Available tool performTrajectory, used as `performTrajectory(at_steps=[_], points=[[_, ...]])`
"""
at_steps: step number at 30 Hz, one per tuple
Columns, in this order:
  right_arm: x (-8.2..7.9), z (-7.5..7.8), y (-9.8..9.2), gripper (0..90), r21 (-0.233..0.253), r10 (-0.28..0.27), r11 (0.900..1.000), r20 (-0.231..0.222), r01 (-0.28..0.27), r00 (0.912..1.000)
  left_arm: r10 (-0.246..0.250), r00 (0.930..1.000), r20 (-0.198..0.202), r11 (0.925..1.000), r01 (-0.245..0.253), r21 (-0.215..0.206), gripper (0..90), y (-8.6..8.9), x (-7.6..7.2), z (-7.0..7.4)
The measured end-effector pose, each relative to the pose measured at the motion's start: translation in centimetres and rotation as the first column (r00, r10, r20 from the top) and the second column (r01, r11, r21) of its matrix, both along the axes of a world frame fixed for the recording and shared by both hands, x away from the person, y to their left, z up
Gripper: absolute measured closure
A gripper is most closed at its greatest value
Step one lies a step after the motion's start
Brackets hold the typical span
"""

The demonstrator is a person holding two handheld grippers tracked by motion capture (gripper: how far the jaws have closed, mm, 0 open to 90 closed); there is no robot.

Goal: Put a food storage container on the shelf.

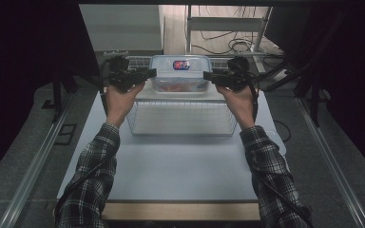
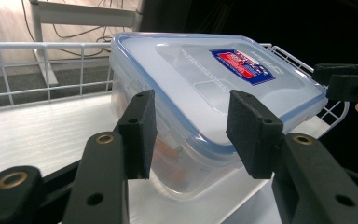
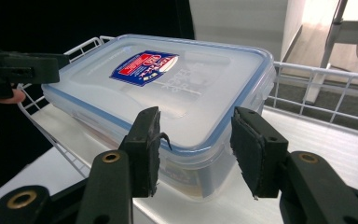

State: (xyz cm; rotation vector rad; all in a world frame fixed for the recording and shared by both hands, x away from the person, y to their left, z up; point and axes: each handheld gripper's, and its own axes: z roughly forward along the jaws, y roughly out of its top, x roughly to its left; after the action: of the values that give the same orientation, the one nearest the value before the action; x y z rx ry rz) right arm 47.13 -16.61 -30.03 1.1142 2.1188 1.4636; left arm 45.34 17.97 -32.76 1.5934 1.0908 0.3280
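High view showed the clear plastic container point(image 1: 180, 73) with its blue-rimmed lid and red-and-blue label sitting on the upper shelf of a white wire basket point(image 1: 183, 118) at the far end of the table point(image 1: 171, 166). Something orange lay inside the box, too blurred through the wall to identify. The left gripper point(image 1: 148, 73) and the right gripper point(image 1: 210, 76) stood at opposite short ends of the box. In the left gripper view the jaws were spread apart, one pad point(image 2: 140, 133) either side of the lid's corner and neither touching the container point(image 2: 205, 93). In the right gripper view the jaws likewise stood apart around the near corner of the container point(image 3: 168, 88), clear of it.

The step in hand looked like the approach to a two-sided grasp. Next, each gripper probably needed to close on the lid rim or a side latch, evenly, so the box lifted level. The latches themselves were hard to make out, and the basket's lower tier lay partly behind the hands point(image 1: 119, 102).
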Motion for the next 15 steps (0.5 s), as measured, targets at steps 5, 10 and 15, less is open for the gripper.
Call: performTrajectory(at_steps=[5, 10, 15], points=[[-0.1, -0.1, -0.7, 49.3, 0.044, 0.044, 0.998, 0.0, -0.044, 0.999, -0.035, 0.9984, 0.044, 0.9993, 0.034, 0.017, 46.8, 0.0, -0.8, 0.3], [-1.0, -0.4, -1.1, 42.1, 0.032, 0.075, 0.997, 0.021, -0.076, 0.9969, -0.056, 0.9956, 0.074, 0.9956, 0.05, 0.079, 37.8, -0.4, -2.2, 0.4], [-2.0, -0.9, -1.3, 34.6, 0.024, 0.09, 0.996, 0.029, -0.091, 0.9955, -0.083, 0.9947, 0.06, 0.9867, 0.074, 0.145, 25.1, -1.0, -3.5, -0.4]])
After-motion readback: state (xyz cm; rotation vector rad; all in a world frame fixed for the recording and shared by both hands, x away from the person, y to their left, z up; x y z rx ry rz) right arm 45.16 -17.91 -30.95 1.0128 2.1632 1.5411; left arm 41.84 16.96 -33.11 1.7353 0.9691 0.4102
